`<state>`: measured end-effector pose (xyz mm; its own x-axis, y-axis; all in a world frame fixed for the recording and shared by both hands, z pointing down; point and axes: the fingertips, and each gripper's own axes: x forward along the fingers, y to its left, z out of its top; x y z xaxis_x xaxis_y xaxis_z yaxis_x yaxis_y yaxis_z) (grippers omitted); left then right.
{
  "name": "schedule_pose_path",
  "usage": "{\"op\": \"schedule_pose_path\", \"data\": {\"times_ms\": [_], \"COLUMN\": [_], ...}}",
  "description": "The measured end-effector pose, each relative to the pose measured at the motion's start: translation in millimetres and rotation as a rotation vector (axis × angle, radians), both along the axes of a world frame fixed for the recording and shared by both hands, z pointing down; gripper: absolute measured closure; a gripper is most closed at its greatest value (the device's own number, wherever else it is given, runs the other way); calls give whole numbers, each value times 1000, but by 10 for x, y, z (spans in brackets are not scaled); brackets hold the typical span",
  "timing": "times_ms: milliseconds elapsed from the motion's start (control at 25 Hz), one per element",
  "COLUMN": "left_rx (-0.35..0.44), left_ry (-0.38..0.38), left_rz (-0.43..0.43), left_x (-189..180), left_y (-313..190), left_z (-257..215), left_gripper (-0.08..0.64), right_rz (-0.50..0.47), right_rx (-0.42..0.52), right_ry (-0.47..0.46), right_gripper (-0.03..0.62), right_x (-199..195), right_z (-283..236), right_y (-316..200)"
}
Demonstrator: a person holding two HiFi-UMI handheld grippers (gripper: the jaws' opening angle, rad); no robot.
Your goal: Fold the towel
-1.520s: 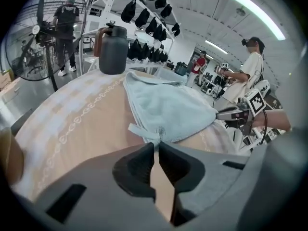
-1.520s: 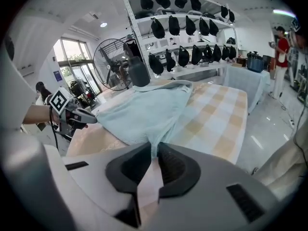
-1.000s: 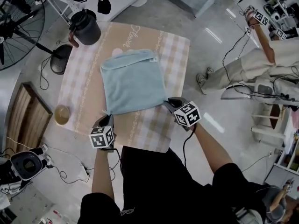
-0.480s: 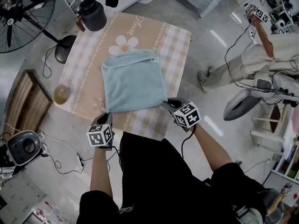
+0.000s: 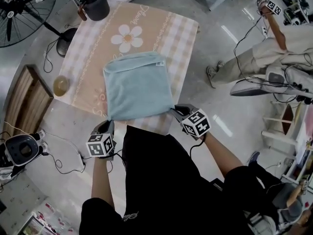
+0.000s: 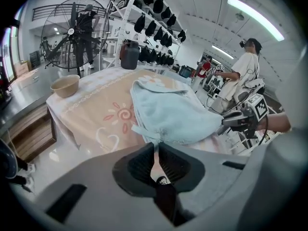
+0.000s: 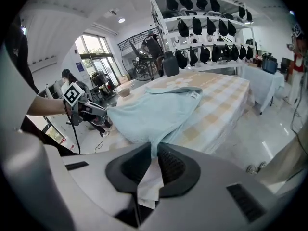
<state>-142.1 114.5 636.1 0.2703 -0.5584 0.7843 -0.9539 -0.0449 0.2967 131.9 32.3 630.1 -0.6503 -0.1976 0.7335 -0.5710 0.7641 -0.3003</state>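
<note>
Left tool point(image 6: 156, 146) and right tool point(image 7: 154, 150) are each closed on a near corner of the towel point(image 5: 137, 84), held spread at the near edge of the worktop point(image 5: 181, 38), likely so the fold lands square

place: a lab or workshop for recording
signs: open shelf rack point(image 7: 207, 18) of black gear, big floor fan point(image 5: 17, 9), cables point(image 5: 235, 58) across polished floor point(image 5: 220, 6), another person point(image 5: 281, 53) nearby
</note>
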Motion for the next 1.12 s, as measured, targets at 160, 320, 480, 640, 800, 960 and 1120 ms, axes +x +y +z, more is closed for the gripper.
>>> {"op": "schedule_pose_path", "data": {"times_ms": [160, 320, 480, 640, 800, 960, 1120], "left_rx": [10, 15, 30, 32, 27, 9, -4], "left_ry": [33, 57, 57, 57, 81, 100, 95], "left_rz": [-44, -53, -50, -53, -62, -64, -51], "left_x": [-3, -29, -149, -298, -399, -489, -570], "left_y": [-18, -241, -539, -815, -1081, -1345, -1642], "left_z": [-97, -219, -361, -455, -496, -497, -448], "left_gripper": [525, 526, 526, 526, 526, 526, 526], "right_rz": [37, 88, 104, 111, 127, 146, 154], "right_rx": [-3, -29, -13, -24, -13, -9, -11], "right_ry": [-14, -26, -18, -18, -14, -5, 10], "right_gripper": [548, 548, 548, 548, 548, 546, 546], "right_x": [28, -15, -86, -178, -235, -302, -375], "right_z": [-103, -244, -422, -561, -659, -722, -724], "right_y": [-19, -229, -502, -754, -1053, -1349, -1646]}}
